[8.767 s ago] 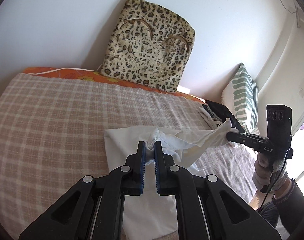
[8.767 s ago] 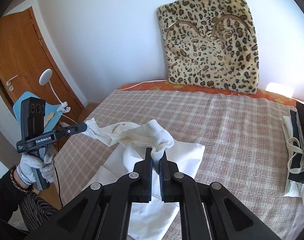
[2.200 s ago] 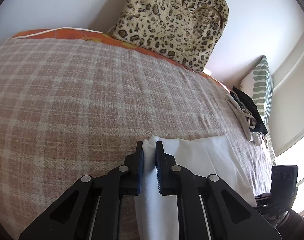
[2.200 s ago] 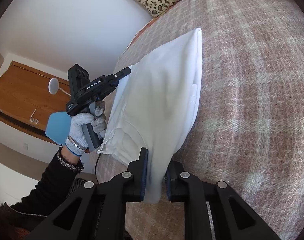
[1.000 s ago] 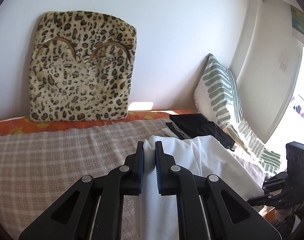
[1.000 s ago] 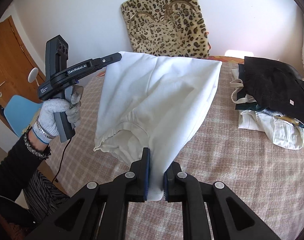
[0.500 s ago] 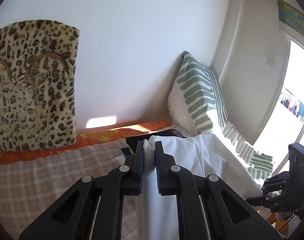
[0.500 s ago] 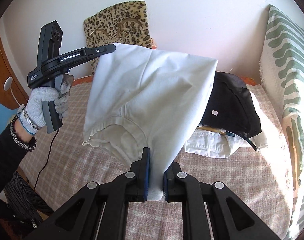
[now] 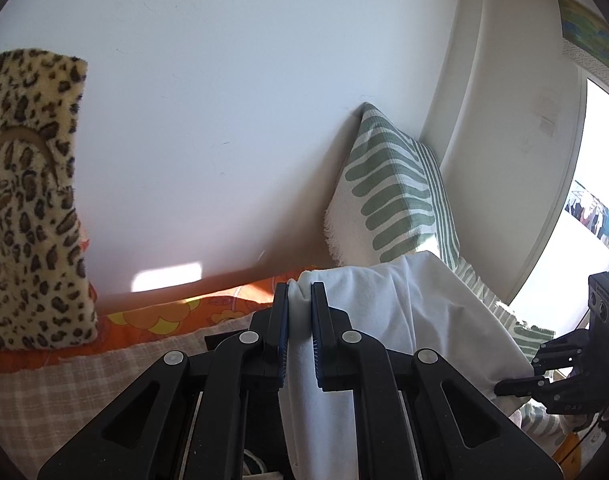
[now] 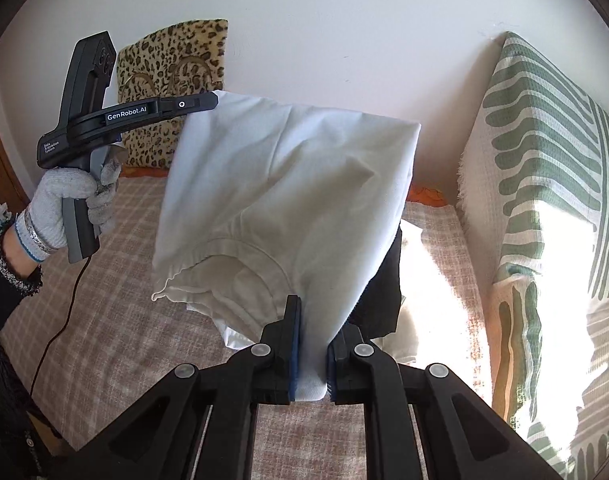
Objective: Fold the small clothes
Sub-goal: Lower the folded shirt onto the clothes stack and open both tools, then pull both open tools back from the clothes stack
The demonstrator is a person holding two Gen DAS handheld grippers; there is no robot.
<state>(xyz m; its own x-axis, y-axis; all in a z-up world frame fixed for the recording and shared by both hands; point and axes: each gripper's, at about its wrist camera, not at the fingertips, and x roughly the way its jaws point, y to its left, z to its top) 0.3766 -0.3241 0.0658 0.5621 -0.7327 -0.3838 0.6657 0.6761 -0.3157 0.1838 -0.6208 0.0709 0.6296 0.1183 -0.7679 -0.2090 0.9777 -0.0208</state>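
A folded white garment (image 10: 288,184) hangs in the air, stretched between both grippers. My left gripper (image 9: 300,292) is shut on one upper corner; in the right wrist view that left gripper (image 10: 213,100) is held by a gloved hand (image 10: 64,204). My right gripper (image 10: 312,320) is shut on the garment's near lower edge, and in the left wrist view it (image 9: 500,388) shows at the far right. Under the cloth lies a pile of folded clothes, a black piece (image 10: 384,296) over white ones (image 10: 408,336), partly hidden.
A green-striped pillow (image 10: 544,184) leans in the corner right of the pile. A leopard-print cushion (image 9: 28,200) stands against the wall to the left. The checked bedspread (image 10: 116,320) stretches left of the pile. A bright window (image 9: 596,208) is on the right.
Both grippers have carried the white garment to the right across the bed, over the clothes pile by the striped pillow. The leopard cushion has slid left in both views.
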